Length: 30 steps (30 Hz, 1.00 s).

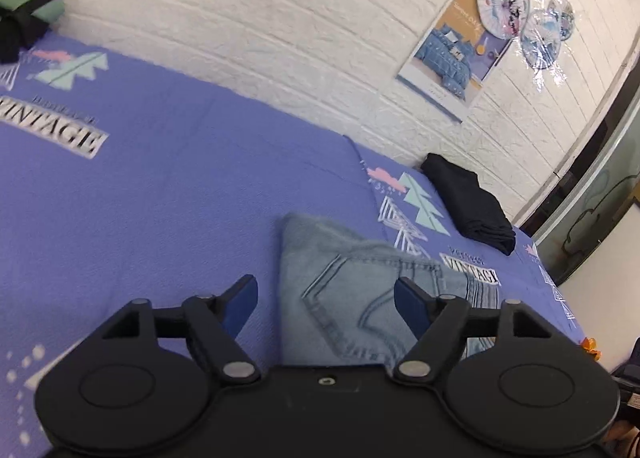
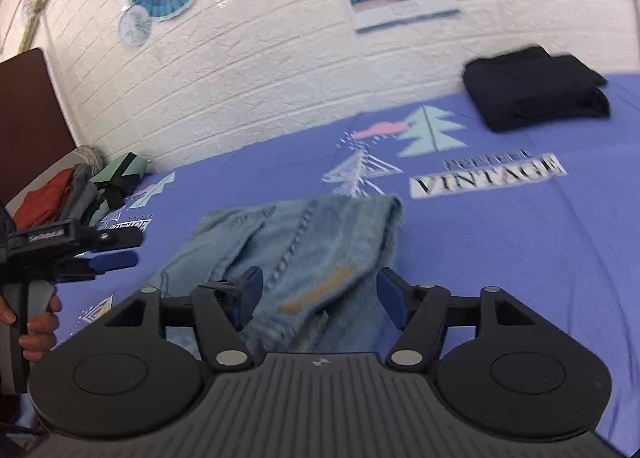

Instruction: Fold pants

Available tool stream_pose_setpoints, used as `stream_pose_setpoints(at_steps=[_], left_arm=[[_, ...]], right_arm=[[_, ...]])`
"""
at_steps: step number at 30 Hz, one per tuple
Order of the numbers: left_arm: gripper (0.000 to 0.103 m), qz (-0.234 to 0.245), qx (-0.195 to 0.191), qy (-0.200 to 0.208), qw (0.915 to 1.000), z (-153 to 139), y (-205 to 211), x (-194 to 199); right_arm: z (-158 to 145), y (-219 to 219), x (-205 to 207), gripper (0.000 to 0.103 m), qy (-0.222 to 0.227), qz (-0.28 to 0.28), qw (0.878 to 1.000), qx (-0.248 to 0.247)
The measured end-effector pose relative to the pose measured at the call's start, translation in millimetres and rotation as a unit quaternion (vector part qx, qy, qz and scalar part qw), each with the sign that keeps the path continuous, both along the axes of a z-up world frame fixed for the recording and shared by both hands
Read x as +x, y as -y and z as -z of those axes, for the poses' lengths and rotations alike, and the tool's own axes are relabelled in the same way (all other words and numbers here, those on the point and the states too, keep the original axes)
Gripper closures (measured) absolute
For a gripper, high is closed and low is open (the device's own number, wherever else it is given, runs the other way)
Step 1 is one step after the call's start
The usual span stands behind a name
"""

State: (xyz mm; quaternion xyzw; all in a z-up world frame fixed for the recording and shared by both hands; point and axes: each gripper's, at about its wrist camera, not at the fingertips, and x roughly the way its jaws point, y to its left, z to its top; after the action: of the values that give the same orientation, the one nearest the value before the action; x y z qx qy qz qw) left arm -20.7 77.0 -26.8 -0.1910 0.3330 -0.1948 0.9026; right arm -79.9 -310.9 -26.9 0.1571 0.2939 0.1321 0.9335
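Observation:
Light blue jeans lie folded into a compact bundle on the purple bedsheet, back pocket up. My left gripper is open and empty, hovering just above the bundle's near left part. In the right wrist view the same jeans lie under my right gripper, which is open with its fingers spread over the denim, gripping nothing. The left gripper also shows at the left there, held by a hand, open.
A folded black garment lies near the white brick wall; it also shows in the right wrist view. A pile of green, grey and red clothes sits at the headboard end. Posters and paper fans hang on the wall.

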Motion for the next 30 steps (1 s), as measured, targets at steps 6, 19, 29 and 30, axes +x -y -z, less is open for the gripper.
stream_pose_setpoints(at_steps=[6,19,29,30], left_arm=[[0.044,0.032,-0.046,-0.051,0.9971,18.1,-10.1,2.5],[0.058,0.072,-0.084,-0.077,0.9909,39.8,10.0,46.1],[0.103,0.063,-0.057,-0.015,0.9963,-5.1,35.4,30.8],[0.103,0.065,-0.057,-0.003,0.9963,-12.6,40.5,29.8]], right_arm=[[19.5,23.9,-3.2,0.000,-0.047,0.022,0.993,0.108],[28.8,1.0,26.0,0.018,-0.084,0.023,0.986,0.145],[-12.3,-0.4,24.0,0.063,-0.040,-0.001,0.993,0.113],[-16.9,5.0,23.8,0.063,-0.032,-0.001,0.993,0.115]])
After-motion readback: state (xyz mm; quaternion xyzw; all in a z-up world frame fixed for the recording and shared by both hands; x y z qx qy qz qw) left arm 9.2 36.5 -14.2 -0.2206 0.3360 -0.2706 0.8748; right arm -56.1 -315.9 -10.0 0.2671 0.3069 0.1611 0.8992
